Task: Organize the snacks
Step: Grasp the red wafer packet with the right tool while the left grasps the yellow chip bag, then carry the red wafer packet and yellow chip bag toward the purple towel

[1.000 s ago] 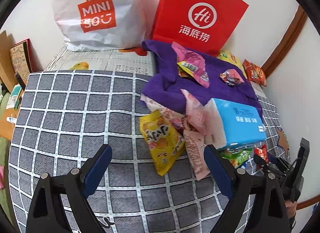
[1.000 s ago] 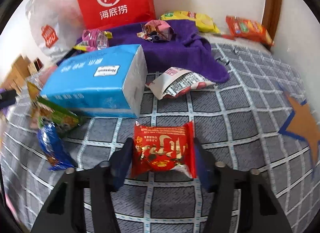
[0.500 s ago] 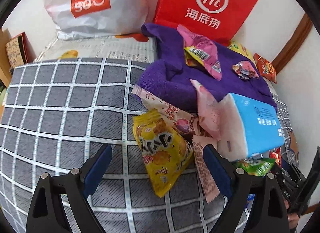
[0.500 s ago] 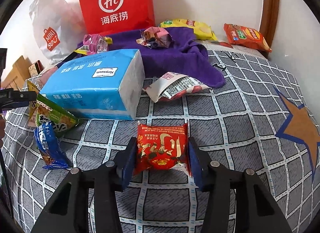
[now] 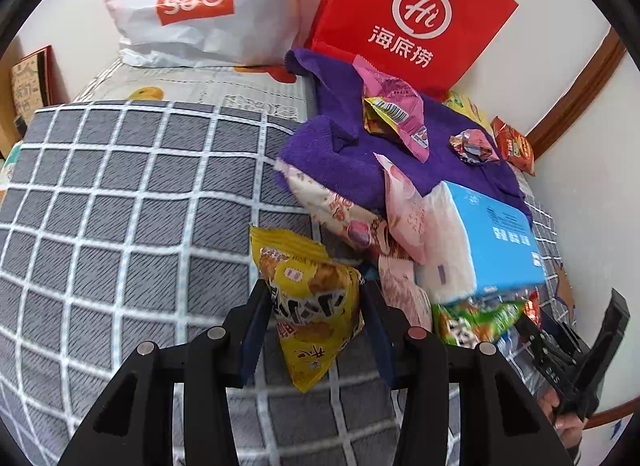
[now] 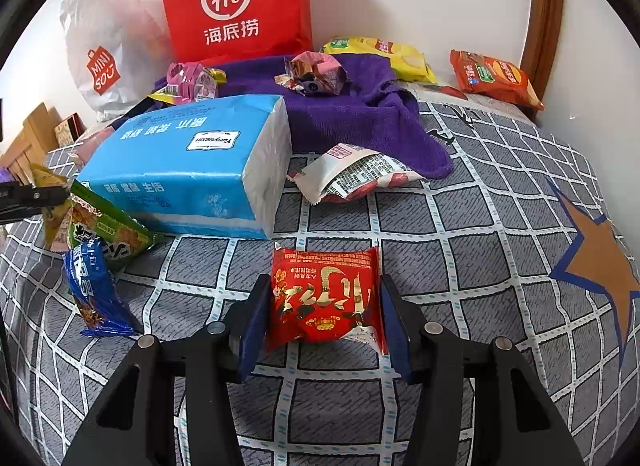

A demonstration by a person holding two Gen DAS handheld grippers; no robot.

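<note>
A grey checked bedspread (image 5: 120, 225) fills both views, with a red paper bag (image 5: 412, 21) against the wall at twelve o'clock. The left gripper (image 5: 316, 326) is closing its jaws on a yellow snack packet (image 5: 312, 302), which stands between them at six o'clock, its pads at the packet's sides, probably to lift it clear of the pile beside the blue tissue pack (image 5: 492, 242). The right gripper (image 6: 324, 314) holds a red snack packet (image 6: 324, 298) narrowly across its width, at six o'clock in its own view, seemingly ready for sorting.
</note>
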